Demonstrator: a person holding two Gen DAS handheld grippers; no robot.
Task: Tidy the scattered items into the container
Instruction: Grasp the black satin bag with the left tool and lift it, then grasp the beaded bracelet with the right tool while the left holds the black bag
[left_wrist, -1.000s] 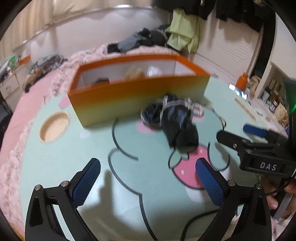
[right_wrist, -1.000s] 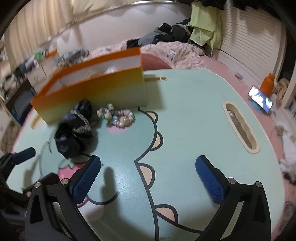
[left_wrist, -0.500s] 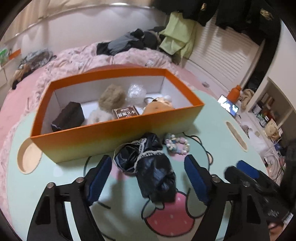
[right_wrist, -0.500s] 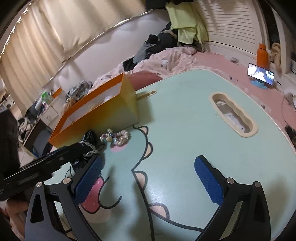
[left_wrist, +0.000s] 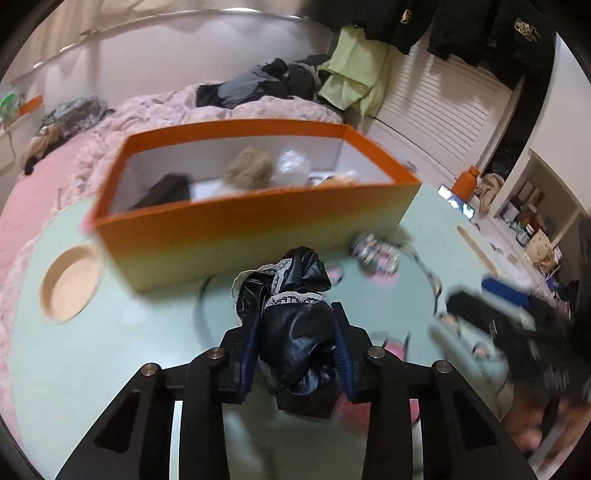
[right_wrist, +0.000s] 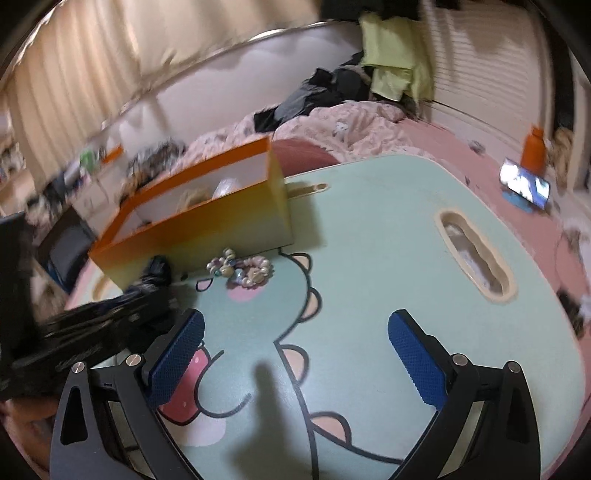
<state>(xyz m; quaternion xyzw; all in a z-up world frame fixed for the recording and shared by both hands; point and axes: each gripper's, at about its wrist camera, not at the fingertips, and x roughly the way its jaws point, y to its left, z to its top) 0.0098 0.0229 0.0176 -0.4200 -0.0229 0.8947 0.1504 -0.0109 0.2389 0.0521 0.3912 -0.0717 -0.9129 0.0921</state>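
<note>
My left gripper (left_wrist: 295, 332) is shut on a shiny black cloth with white lace trim (left_wrist: 295, 317) and holds it just in front of the orange box (left_wrist: 255, 225). The box holds several items, among them a tan fluffy thing (left_wrist: 249, 171) and a dark pouch (left_wrist: 162, 190). A beaded bracelet (left_wrist: 375, 253) lies on the table to the right of the cloth; it also shows in the right wrist view (right_wrist: 242, 271). My right gripper (right_wrist: 295, 347) is open and empty over the table, with the box (right_wrist: 195, 221) ahead to the left.
The table is mint green with a cartoon print (right_wrist: 369, 236), a round cup hole (left_wrist: 68, 282) at left and an oval slot (right_wrist: 474, 254) at right. A phone (right_wrist: 524, 184) and an orange bottle (right_wrist: 533, 149) stand on the floor beyond. A bed with clothes (left_wrist: 258, 88) is behind.
My left gripper has closed on the black lace cloth, which it straddled open half a second ago. The right gripper stayed open and shifted slightly.
</note>
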